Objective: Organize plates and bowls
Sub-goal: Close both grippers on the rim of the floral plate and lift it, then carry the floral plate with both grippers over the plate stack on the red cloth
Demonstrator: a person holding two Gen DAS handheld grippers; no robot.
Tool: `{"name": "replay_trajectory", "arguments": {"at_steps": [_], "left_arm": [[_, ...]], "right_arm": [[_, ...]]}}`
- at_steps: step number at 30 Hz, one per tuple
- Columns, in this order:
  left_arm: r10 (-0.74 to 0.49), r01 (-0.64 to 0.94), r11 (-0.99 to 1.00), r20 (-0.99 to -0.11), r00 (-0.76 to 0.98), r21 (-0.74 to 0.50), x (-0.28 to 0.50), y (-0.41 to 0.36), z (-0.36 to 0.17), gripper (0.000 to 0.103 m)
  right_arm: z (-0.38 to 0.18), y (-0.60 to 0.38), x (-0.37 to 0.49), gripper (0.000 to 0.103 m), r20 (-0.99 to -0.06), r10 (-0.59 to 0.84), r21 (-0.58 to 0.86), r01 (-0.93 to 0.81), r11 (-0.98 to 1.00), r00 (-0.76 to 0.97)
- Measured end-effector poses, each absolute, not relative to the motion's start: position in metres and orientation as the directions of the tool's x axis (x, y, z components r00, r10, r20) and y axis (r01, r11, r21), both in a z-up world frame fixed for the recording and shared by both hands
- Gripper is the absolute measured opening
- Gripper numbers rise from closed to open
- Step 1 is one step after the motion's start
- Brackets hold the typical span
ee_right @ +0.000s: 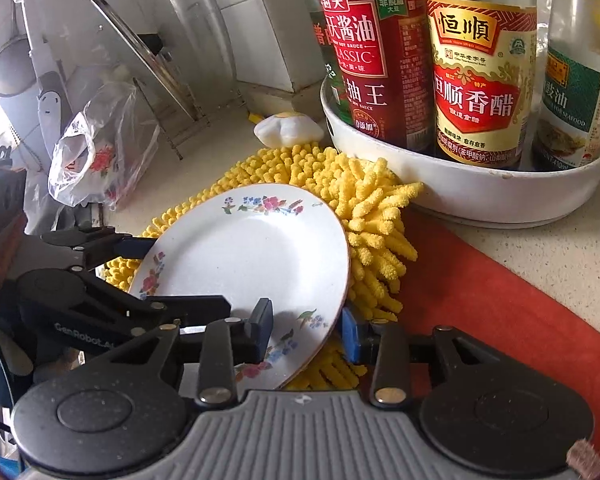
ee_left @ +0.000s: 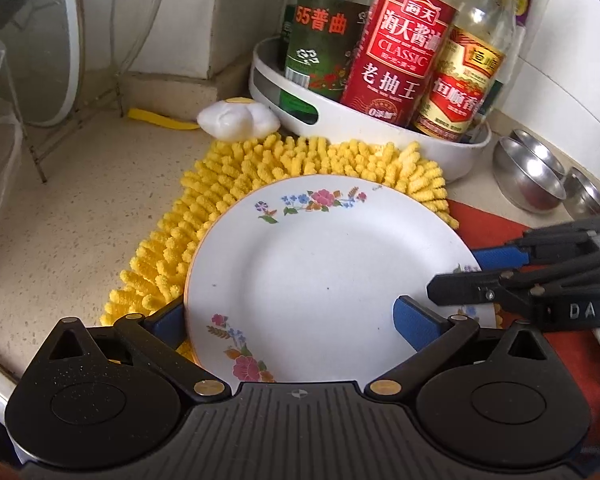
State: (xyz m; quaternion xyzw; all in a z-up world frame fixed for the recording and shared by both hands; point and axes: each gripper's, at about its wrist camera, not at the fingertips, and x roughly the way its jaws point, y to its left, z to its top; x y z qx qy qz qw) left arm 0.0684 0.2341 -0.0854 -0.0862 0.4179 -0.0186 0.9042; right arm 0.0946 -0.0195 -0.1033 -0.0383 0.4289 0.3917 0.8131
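Observation:
A white plate (ee_left: 320, 264) (ee_right: 244, 248) with flower prints lies on a yellow shaggy mat (ee_left: 228, 184) (ee_right: 364, 208), its right side a little raised. My left gripper (ee_left: 292, 320) is open wide at the plate's near edge. One of its pads (ee_left: 168, 320) stands outside the left rim and the other hangs over the plate's face. My right gripper (ee_right: 306, 332) (ee_left: 464, 274) comes in from the right, open, with the plate's right rim between its fingers. One finger (ee_right: 262, 330) is over the plate and the other sits outside the rim. I see no pad pressing.
A white round tray (ee_left: 380, 128) (ee_right: 460, 188) of sauce bottles stands right behind the mat. Steel bowls (ee_left: 528, 176) sit at the right, on the far side of a red cloth (ee_right: 500, 300). A plastic bag (ee_right: 96, 152), a lid rack (ee_right: 156, 68) and a white egg-shaped item (ee_left: 238, 118) are at the back left.

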Motion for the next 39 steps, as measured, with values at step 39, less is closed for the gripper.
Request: {"name": "replay_trajectory", "arguments": {"at_steps": [39], "left_arm": [[0.037,-0.158,0.983,-0.746,0.665,-0.092,0.066,0.205,-0.055,0.101]], "right_arm": [[-0.087,-0.042,0.082,0.030,-0.711,0.595,0.317,-0.585,0.746,0.375]]}}
